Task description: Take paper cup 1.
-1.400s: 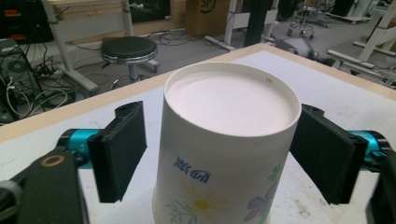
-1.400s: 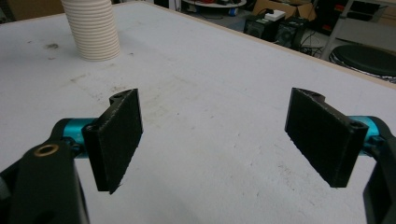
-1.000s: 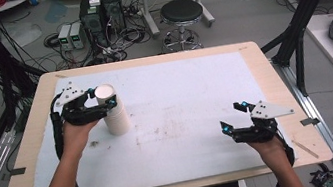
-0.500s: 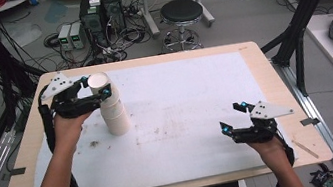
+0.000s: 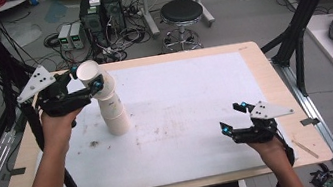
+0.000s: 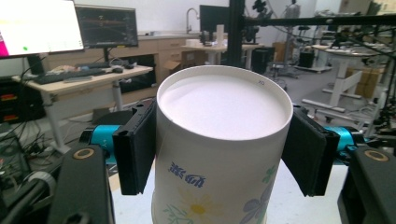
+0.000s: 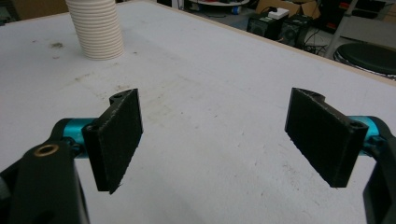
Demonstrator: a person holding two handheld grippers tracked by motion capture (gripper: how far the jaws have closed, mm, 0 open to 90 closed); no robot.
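Note:
A stack of ribbed white paper cups [image 5: 116, 117] stands upside down on the left of the white mat [image 5: 190, 95]; it also shows far off in the right gripper view [image 7: 96, 28]. My left gripper [image 5: 86, 77] is shut on the topmost cup [image 5: 90, 71], a flower-printed paper cup [image 6: 219, 107], and holds it raised and tilted just above the stack. Its jaws have been closing a little with that cup between the pads [image 6: 135, 144]. My right gripper [image 5: 231, 117] rests low over the mat at the front right, open [image 7: 219, 135], nothing between its pads.
The mat covers most of a wooden table [image 5: 272, 71] and carries faint stains [image 5: 94, 144] near the stack. A thin wooden stick [image 5: 307, 147] lies by the right front edge. Black frame posts [image 5: 297, 37] flank the table; a stool [image 5: 182, 12] and computers [image 5: 101, 12] stand beyond it.
My left gripper has risen and drifted left with the top cup, drawing it up off the stack and tilting it. The right gripper has stayed put.

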